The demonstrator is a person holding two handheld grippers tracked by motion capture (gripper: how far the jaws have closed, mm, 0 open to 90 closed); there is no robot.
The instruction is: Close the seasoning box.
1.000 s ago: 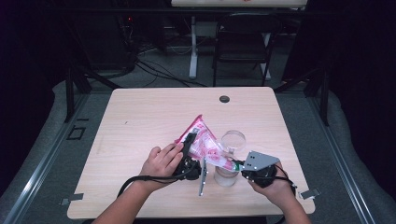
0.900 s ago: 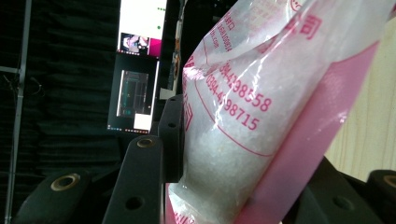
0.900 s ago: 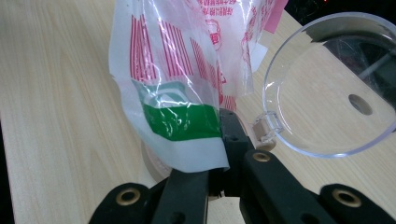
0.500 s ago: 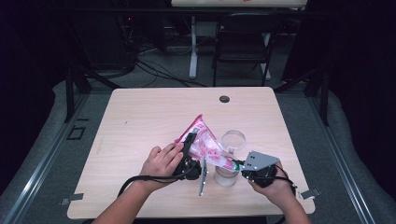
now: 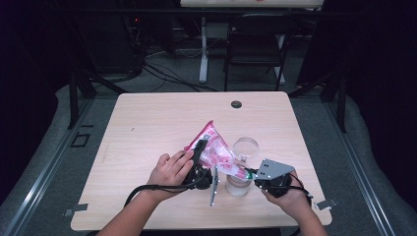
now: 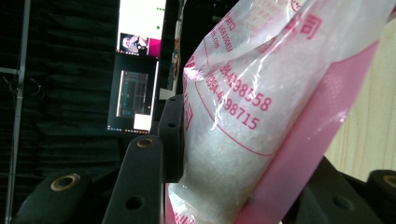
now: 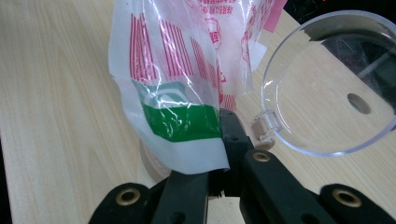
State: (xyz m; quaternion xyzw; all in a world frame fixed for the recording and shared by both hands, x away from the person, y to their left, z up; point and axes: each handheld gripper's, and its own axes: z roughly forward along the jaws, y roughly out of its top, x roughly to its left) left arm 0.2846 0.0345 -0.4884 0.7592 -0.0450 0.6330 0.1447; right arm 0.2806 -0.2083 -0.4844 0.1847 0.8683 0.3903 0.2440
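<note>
- The left gripper [image 5: 199, 157] is clamping its jaws, partly closed, on the fat granule-filled part of a pink-and-clear plastic bag of white granules [image 5: 214, 150]; in the left gripper view the bag [image 6: 252, 116] is bulging between the black jaws.
- The right gripper [image 5: 251, 172] is pinching the bag's flat green-printed corner [image 7: 180, 121] with its jaws fully closed.
- The bag is hanging tilted above the light wooden table [image 5: 147, 123], its lower end over a clear plastic jar [image 5: 238, 184].
- The jar's round transparent hinged lid [image 7: 327, 88] is standing open just beside the bag.
</note>
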